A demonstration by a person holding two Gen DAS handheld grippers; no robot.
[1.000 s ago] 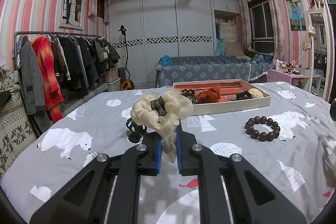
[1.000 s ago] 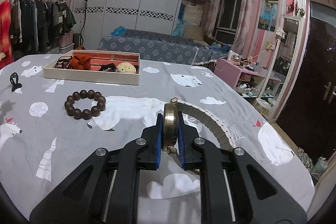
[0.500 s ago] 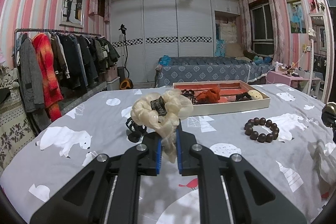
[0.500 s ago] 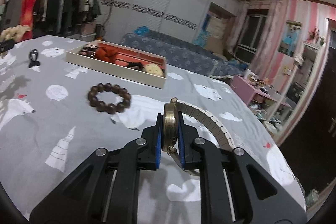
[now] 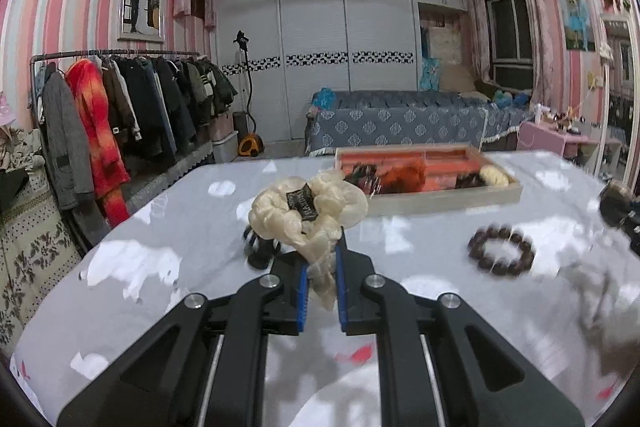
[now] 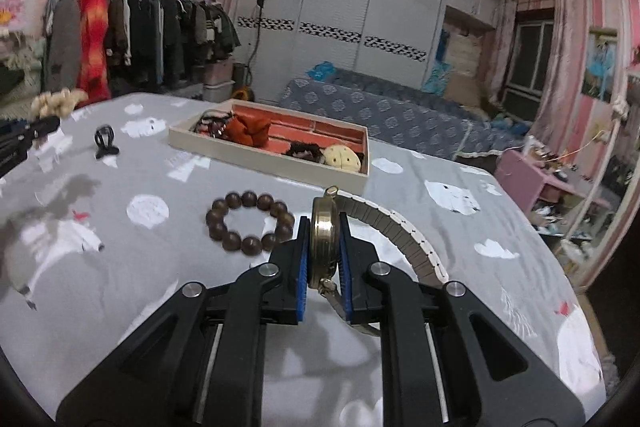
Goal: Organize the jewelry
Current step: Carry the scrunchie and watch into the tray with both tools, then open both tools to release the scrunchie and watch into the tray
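1. Left gripper [image 5: 320, 279]: pinching one cream scrunchie [image 5: 308, 211]. Right gripper [image 6: 324, 267]: clamped on one watch [image 6: 326, 239], its band trailing right.
2. Tray [image 6: 264, 157]: one, ahead of both grippers on the bed [image 6: 120, 267], long axis crosswise; likely nearer the right gripper.
3. Loose items: one bead bracelet [image 6: 250, 223] just ahead-left of the right gripper; one black hair claw [image 6: 105, 142] far left.

In the right wrist view, the tray [image 6: 267, 163] sits at centre frame on the bed cover [image 6: 120, 287]. The bead bracelet [image 6: 249, 221] lies below it; the hair claw [image 6: 105, 141] lies left of the tray.
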